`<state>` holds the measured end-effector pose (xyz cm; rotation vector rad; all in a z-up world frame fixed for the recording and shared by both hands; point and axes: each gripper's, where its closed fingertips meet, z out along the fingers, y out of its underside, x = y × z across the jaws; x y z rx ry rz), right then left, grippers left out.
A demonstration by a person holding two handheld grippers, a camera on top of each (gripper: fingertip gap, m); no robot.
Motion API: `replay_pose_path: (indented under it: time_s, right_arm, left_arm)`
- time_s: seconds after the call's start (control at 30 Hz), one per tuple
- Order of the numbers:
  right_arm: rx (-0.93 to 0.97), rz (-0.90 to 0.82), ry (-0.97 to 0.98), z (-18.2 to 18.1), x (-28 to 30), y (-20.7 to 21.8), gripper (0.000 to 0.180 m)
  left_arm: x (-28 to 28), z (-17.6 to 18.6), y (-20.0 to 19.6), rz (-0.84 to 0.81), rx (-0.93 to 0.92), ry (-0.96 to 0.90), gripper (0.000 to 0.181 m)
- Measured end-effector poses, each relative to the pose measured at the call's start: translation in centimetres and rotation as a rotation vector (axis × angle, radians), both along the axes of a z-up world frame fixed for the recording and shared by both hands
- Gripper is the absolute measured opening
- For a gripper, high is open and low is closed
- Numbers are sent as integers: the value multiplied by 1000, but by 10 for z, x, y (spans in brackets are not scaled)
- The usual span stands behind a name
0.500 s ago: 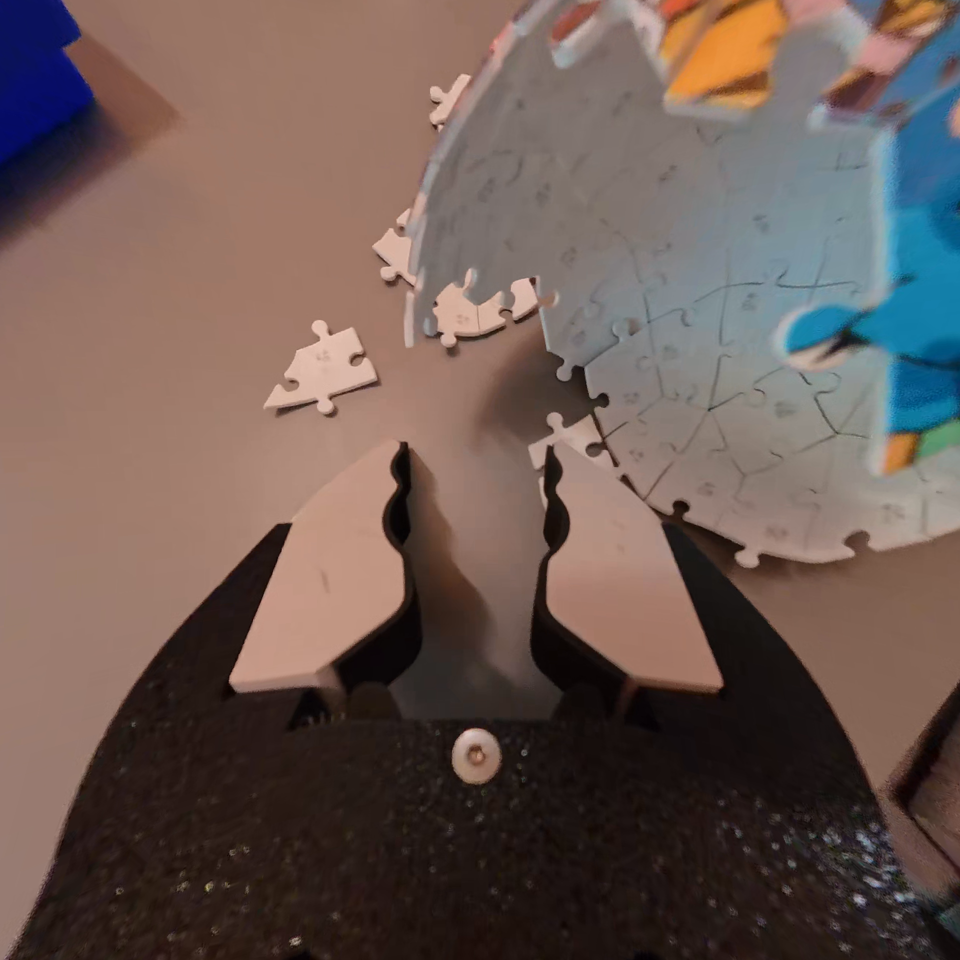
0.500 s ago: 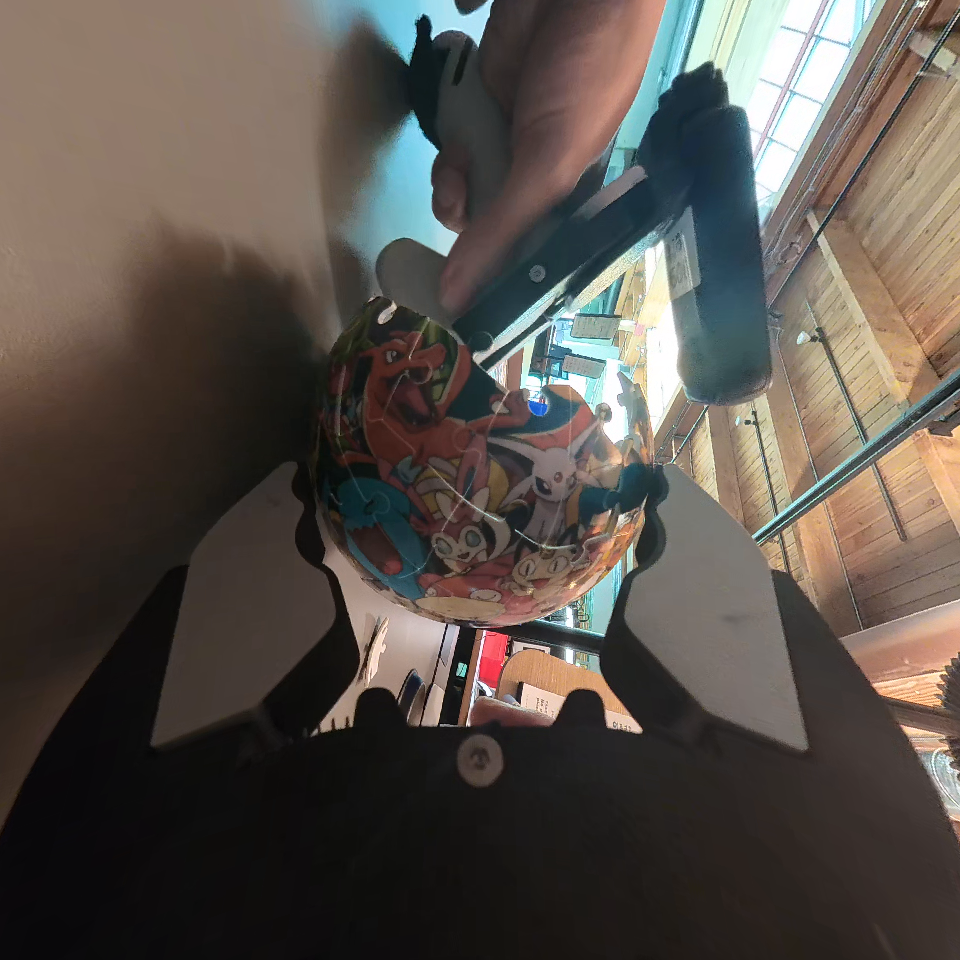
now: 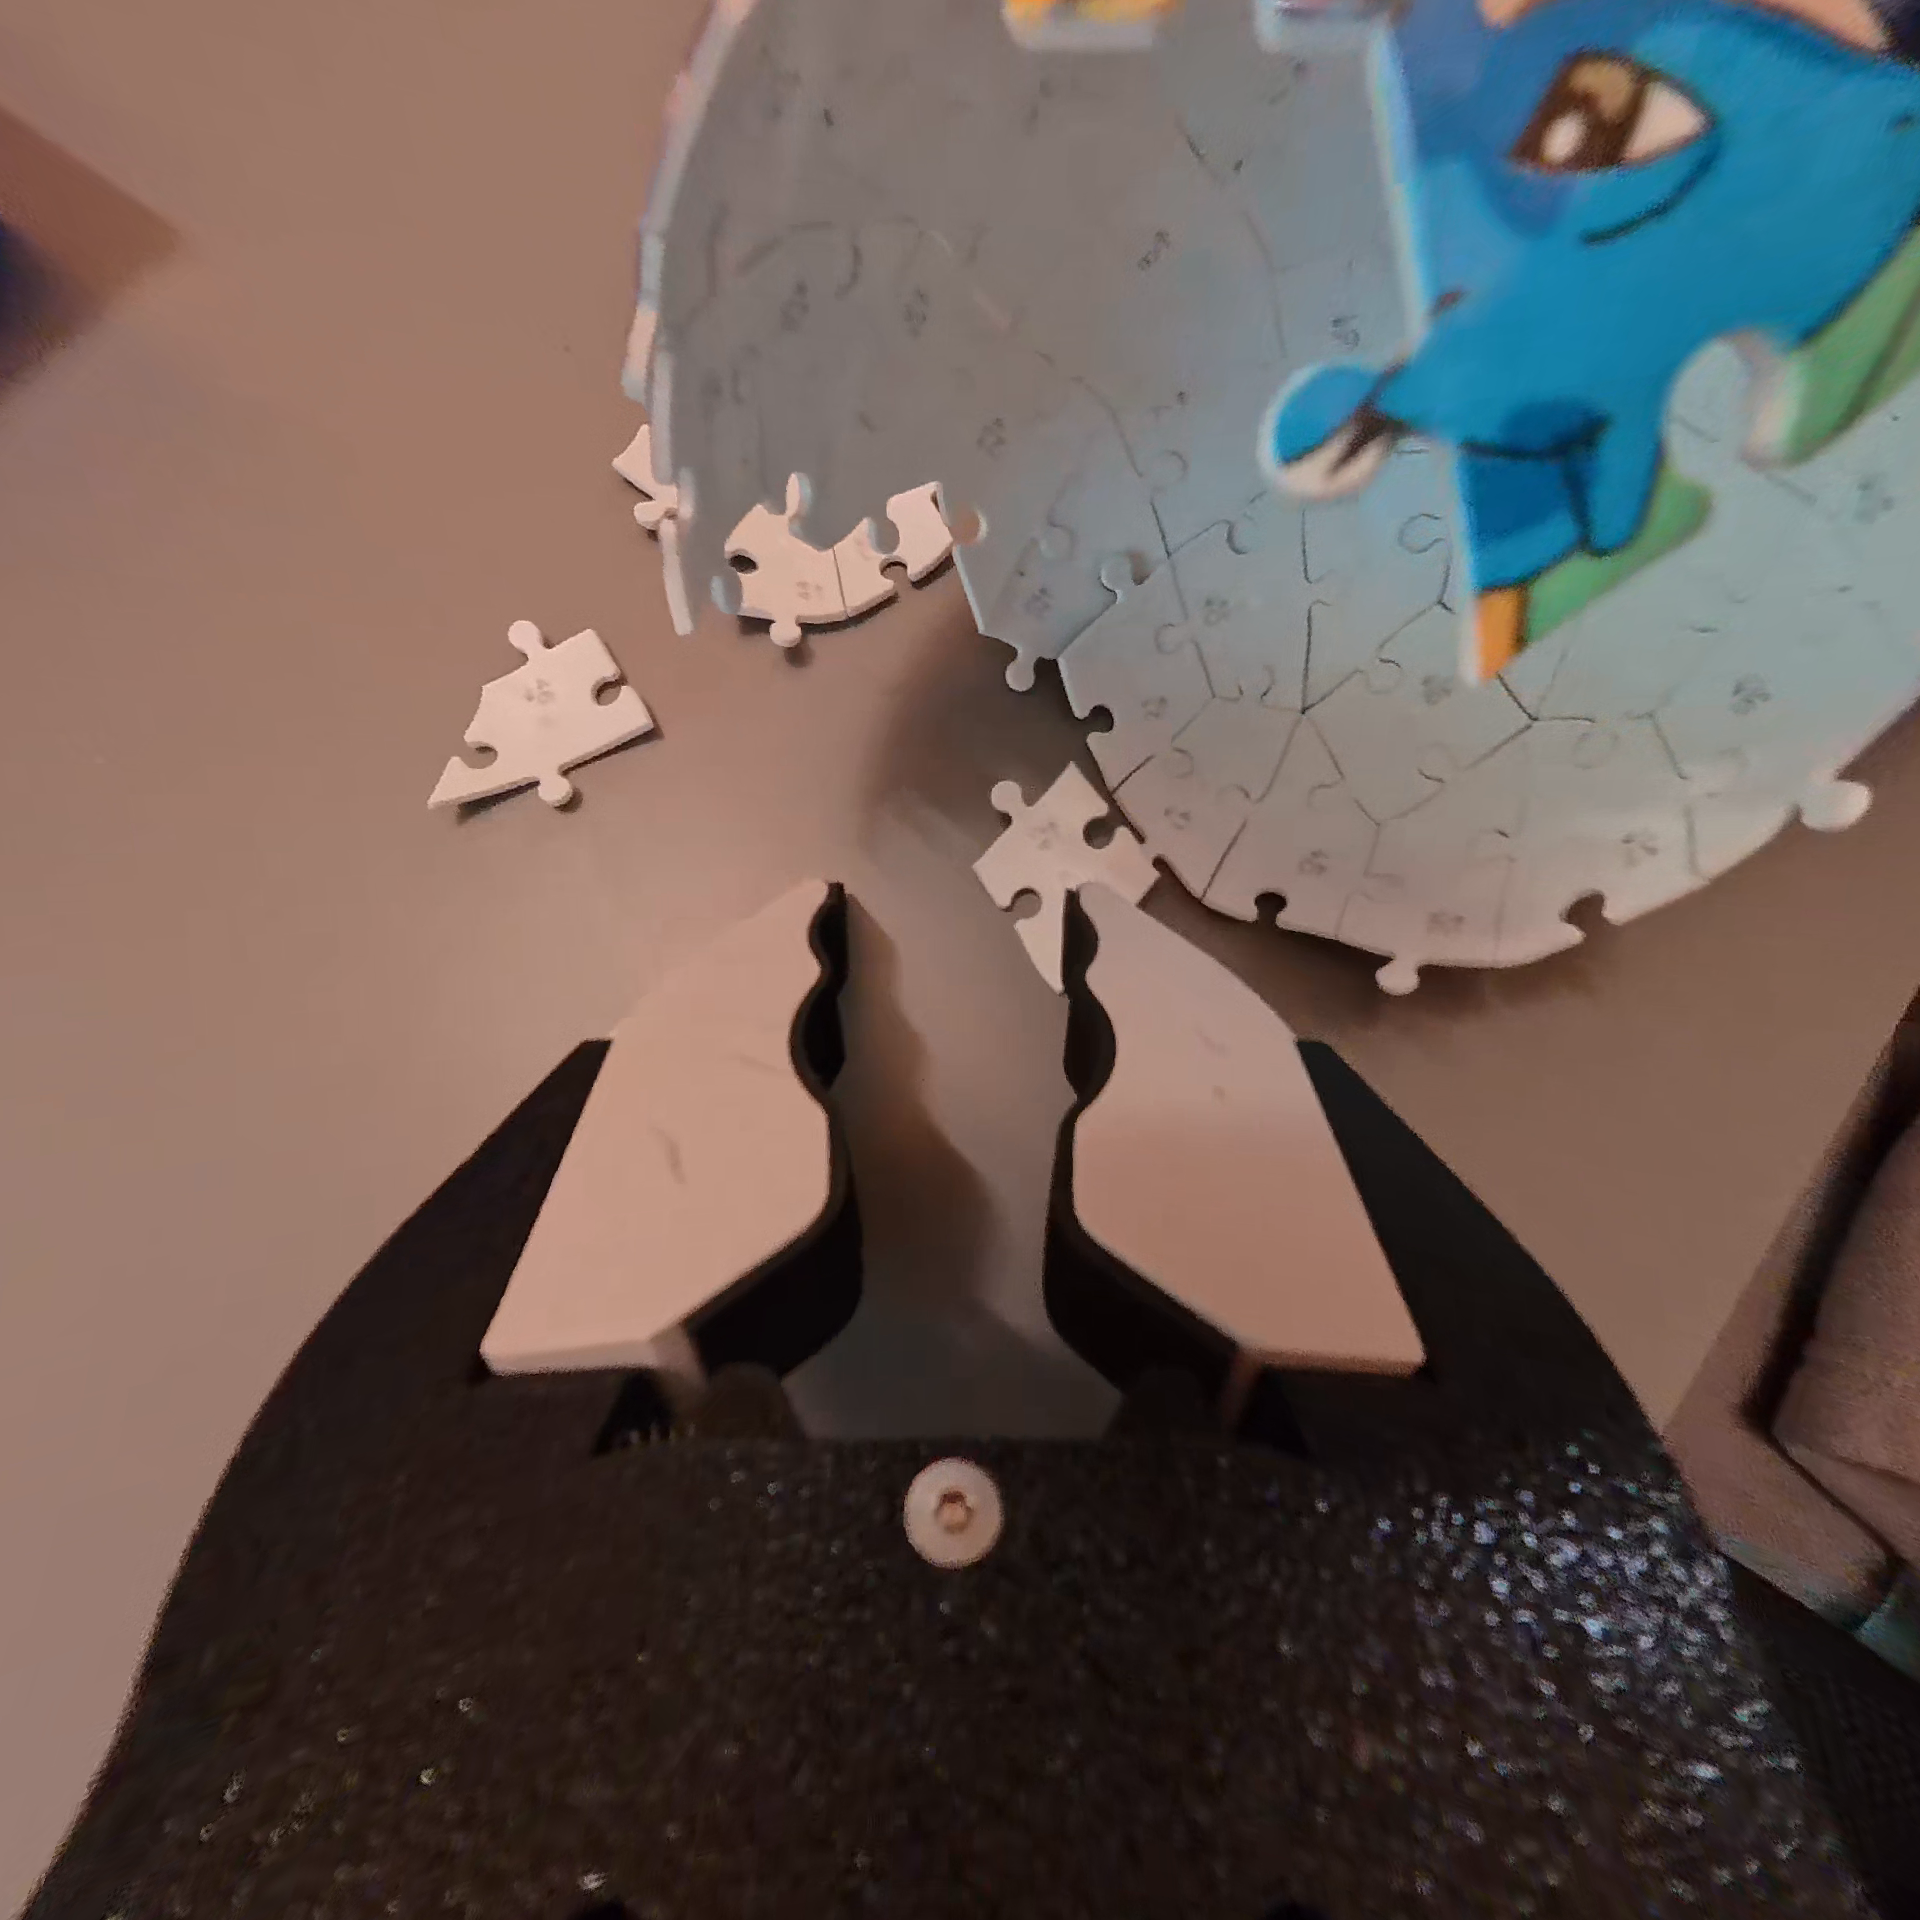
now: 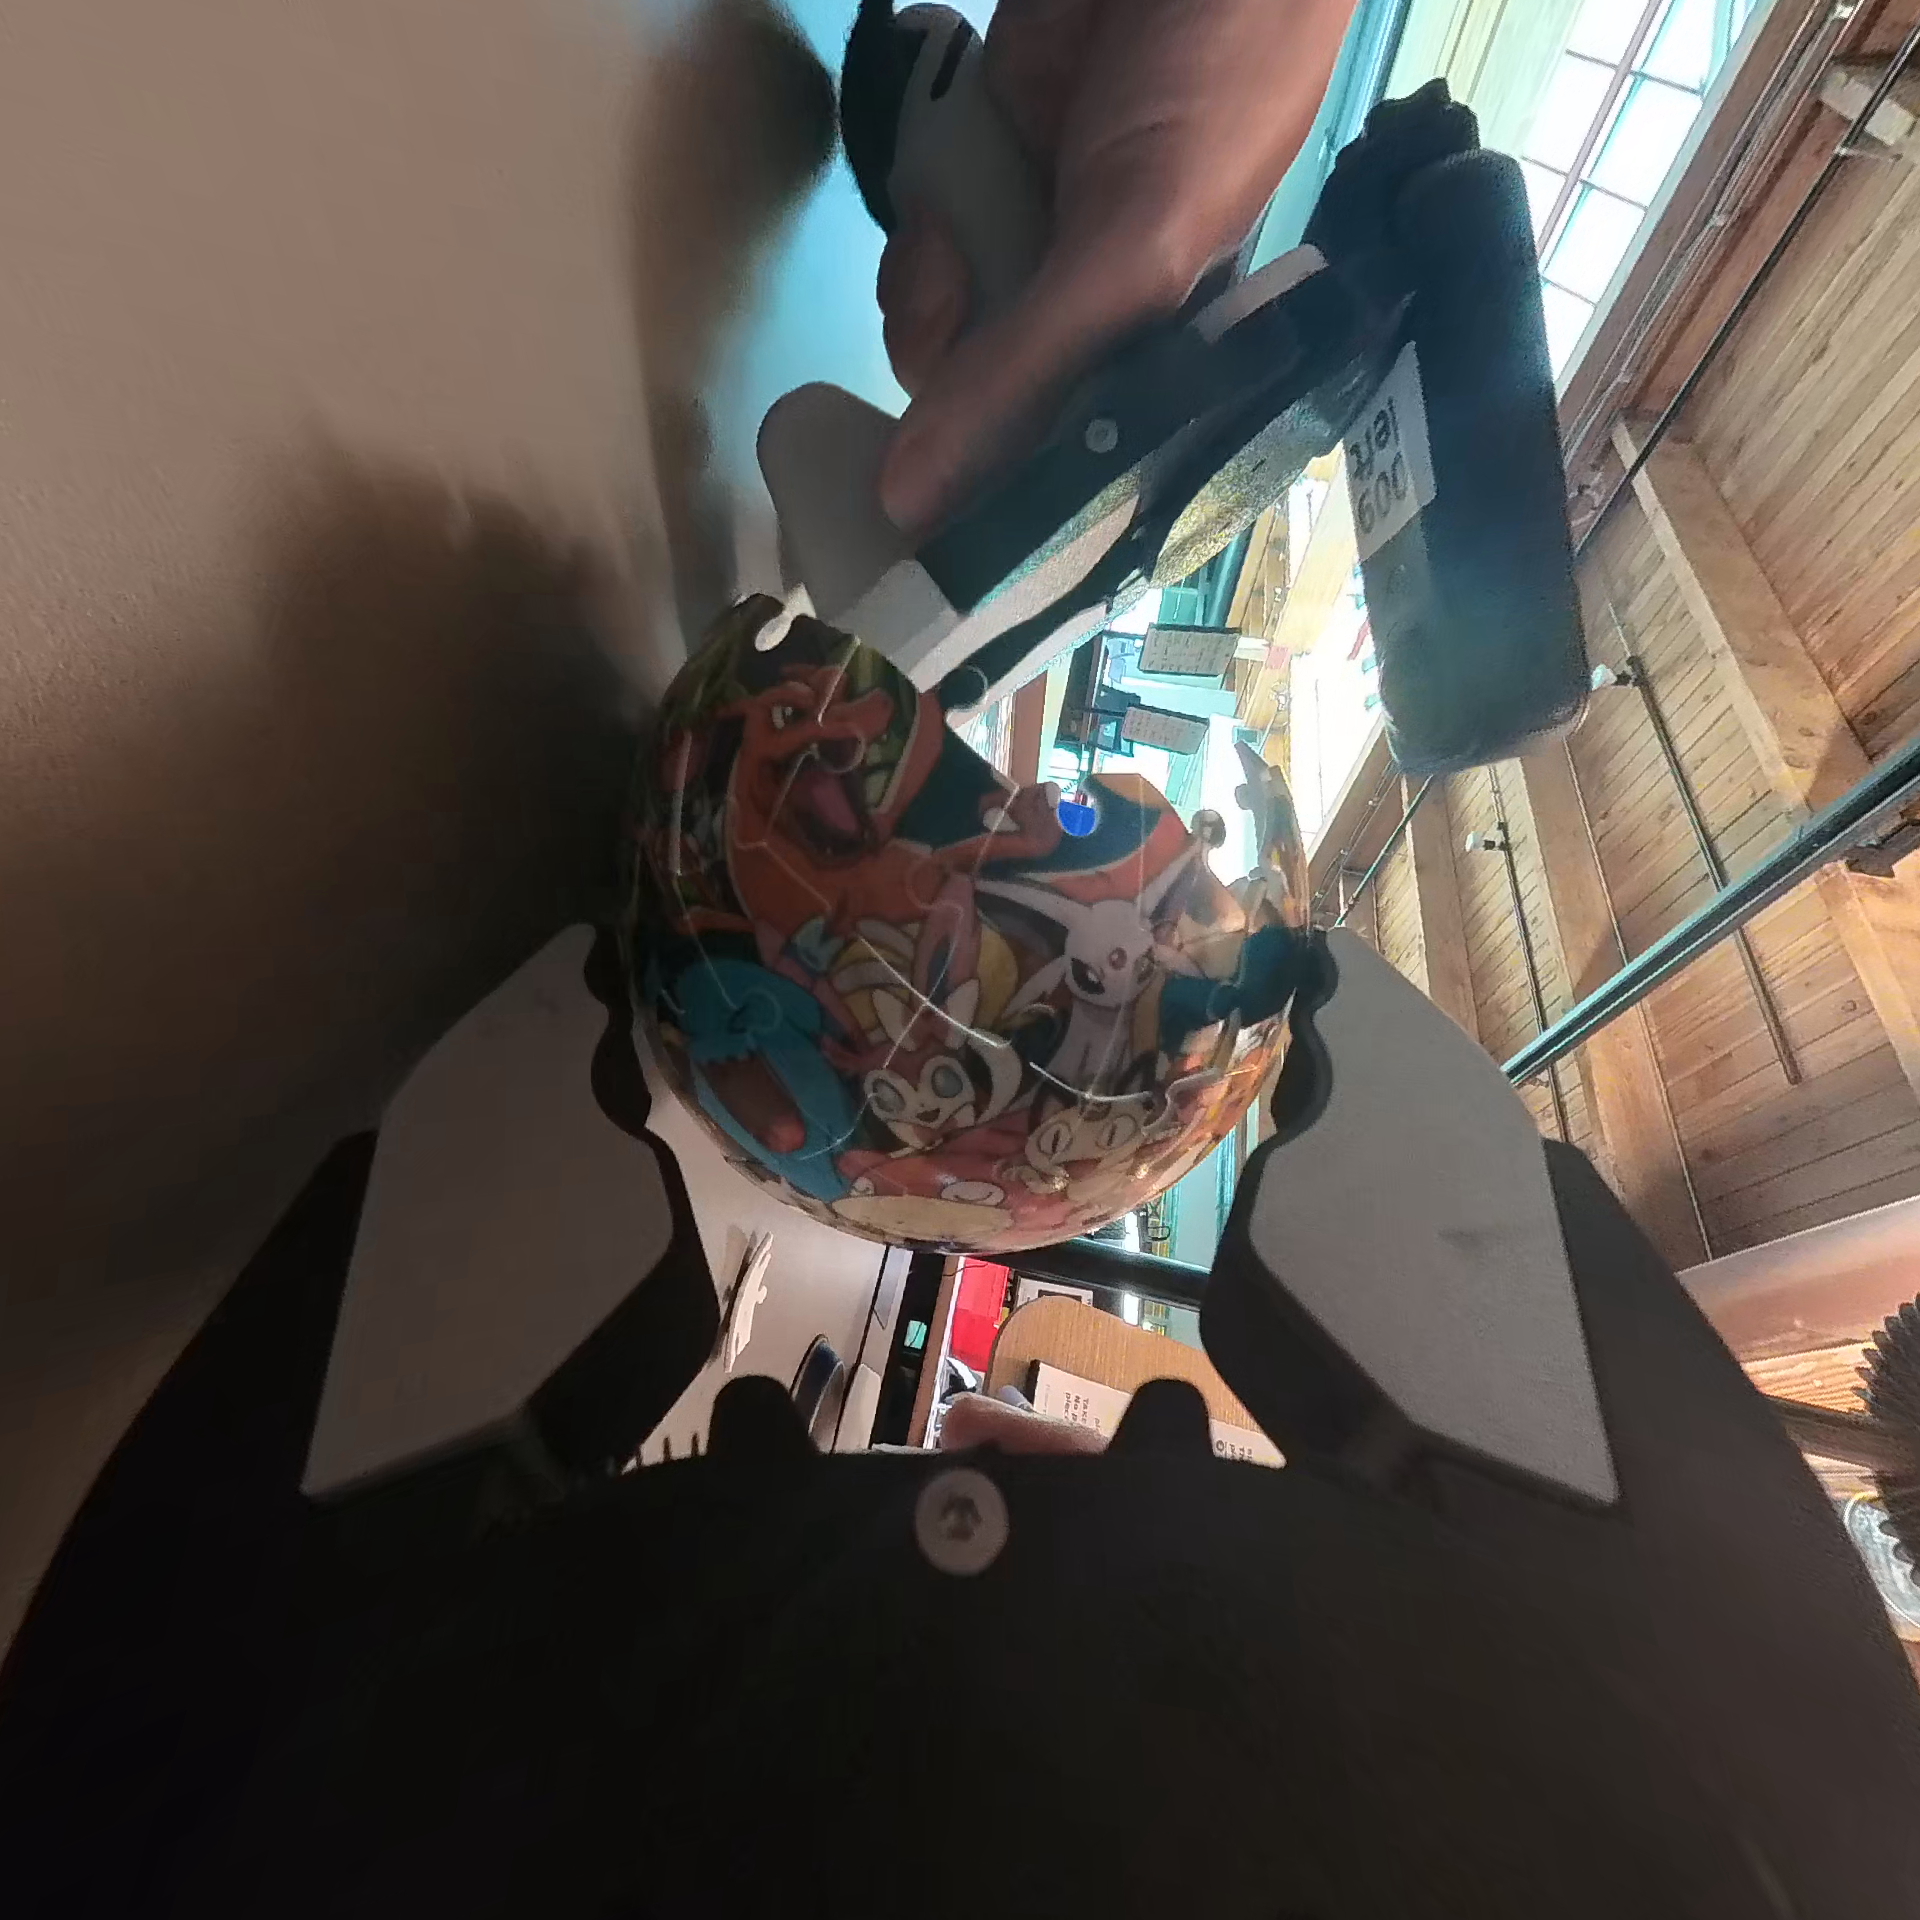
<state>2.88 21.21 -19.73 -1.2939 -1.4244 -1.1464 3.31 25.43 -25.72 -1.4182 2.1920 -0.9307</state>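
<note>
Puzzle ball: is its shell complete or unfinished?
Unfinished: the puzzle ball shows its pale inside through a gap, and loose pieces lie beside it.

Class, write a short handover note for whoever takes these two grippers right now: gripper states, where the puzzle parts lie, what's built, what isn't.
Right gripper: shut on the puzzle ball, part-built, its shell open.
Left gripper: open, empty, over the table, nearest loose piece by its right finger.
Other loose pieces: one further left, a joined pair by the shell's gap.
Not yet fitted: these loose pieces.
</note>
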Motion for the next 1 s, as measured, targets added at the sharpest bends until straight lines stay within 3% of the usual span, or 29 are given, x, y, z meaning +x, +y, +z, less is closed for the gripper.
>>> replay_pose_path:
  time_s: [0.2, 0.47, 0.73, 1.0]
  right_arm:
    - [1, 0, 2, 0, 0, 0, 119]
    - [2, 0, 4, 0, 0, 0, 119]
    - [2, 0, 2, 0, 0, 0, 119]
    - [3, 0, 3, 0, 0, 0, 119]
  left_arm:
    - [-4, 9, -9, -103, -7, -74, 33]
    - [-7, -2, -15, -160, 46, -25, 36]
    - [-10, -1, -22, -218, 71, -41, 24]
    - [-15, 6, -23, -229, 51, -54, 30]
